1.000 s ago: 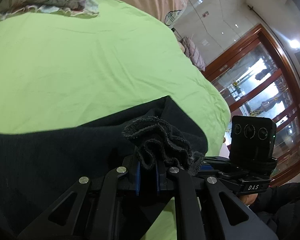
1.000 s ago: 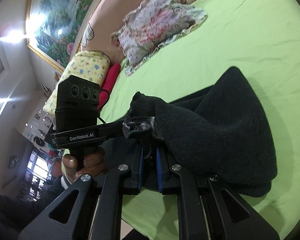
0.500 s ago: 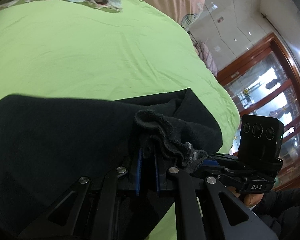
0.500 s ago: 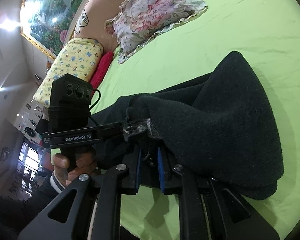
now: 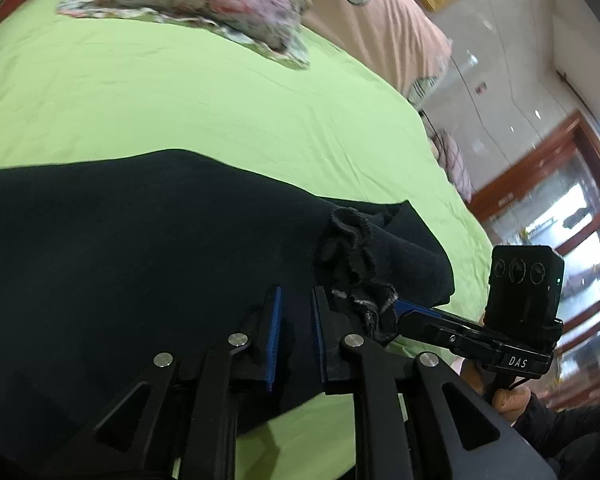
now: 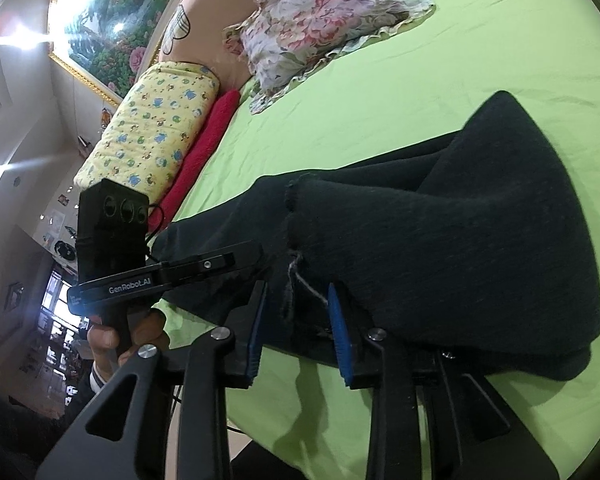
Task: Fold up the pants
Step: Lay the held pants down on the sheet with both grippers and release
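I am looking along my left gripper [image 5: 294, 300] at dark pants [image 5: 140, 280] lying folded on a lime-green bedsheet [image 5: 180, 100]. Its jaws have just been opening and now stand slightly apart, blue pads showing, over the flat cloth and pinching nothing; a ruffled hem [image 5: 352, 264] is draped over the right-hand finger. Only this view shows the glass-fronted wooden cabinet [image 5: 560, 216] far right and my right hand [image 5: 508, 398] gripping the handle of the other tool.

Moving right, my right gripper [image 6: 296, 312] is facing the same pants [image 6: 460, 240] from their other end. Its jaws have just been opening too and stand clearly wider, with a frayed cloth edge and loose thread hanging between the pads but not pressed by them. The fold is humping up to a peak on the right. Only this view shows a yellow patterned pillow [image 6: 152, 128], a red cushion [image 6: 208, 136], and a framed landscape painting [image 6: 112, 12], plus my left hand [image 6: 128, 340] on its handle. A floral pillow [image 6: 320, 20] is appearing in both views at the far side of the bed.
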`<move>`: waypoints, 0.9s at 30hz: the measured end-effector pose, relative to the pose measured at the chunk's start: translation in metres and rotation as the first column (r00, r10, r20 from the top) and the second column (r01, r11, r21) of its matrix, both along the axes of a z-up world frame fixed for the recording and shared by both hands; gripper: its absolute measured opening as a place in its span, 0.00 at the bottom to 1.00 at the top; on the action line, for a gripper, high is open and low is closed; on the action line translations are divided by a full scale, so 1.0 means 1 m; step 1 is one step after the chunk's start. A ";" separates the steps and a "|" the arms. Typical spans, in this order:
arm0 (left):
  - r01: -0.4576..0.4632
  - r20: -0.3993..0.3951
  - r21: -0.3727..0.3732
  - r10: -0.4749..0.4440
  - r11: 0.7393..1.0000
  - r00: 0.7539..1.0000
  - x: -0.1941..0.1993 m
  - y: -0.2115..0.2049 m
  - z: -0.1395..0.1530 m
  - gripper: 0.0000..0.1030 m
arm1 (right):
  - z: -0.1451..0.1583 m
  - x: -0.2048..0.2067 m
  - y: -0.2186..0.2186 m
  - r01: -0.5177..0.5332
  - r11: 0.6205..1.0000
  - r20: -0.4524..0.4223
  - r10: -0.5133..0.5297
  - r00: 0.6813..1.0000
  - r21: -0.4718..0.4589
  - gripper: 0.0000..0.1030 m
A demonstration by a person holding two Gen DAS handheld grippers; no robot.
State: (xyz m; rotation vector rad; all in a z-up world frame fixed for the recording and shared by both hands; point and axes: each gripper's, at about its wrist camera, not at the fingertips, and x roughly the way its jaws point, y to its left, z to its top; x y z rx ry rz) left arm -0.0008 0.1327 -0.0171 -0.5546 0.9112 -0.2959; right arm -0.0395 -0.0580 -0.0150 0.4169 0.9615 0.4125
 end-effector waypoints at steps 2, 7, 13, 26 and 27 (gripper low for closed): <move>-0.039 0.001 0.004 0.039 0.999 0.999 -0.010 0.007 0.002 0.14 | 0.003 0.000 0.003 -0.010 1.000 0.006 0.010 1.000 -0.001 0.31; -0.118 0.009 0.001 0.118 0.993 0.993 -0.028 0.020 0.008 0.25 | 0.014 0.003 0.013 -0.040 0.999 0.032 0.041 0.999 -0.006 0.31; -0.236 0.027 -0.056 0.238 0.970 0.971 -0.059 0.047 0.014 0.28 | 0.024 0.015 0.026 -0.076 0.997 0.055 0.076 0.996 -0.012 0.31; -0.465 0.036 -0.112 0.471 0.878 0.882 -0.142 0.096 0.020 0.28 | 0.022 0.050 0.085 -0.229 0.973 0.032 0.231 0.973 -0.037 0.31; -0.480 0.038 -0.123 0.487 0.869 0.873 -0.149 0.099 0.021 0.28 | 0.021 0.052 0.090 -0.240 0.970 0.027 0.241 0.970 -0.040 0.31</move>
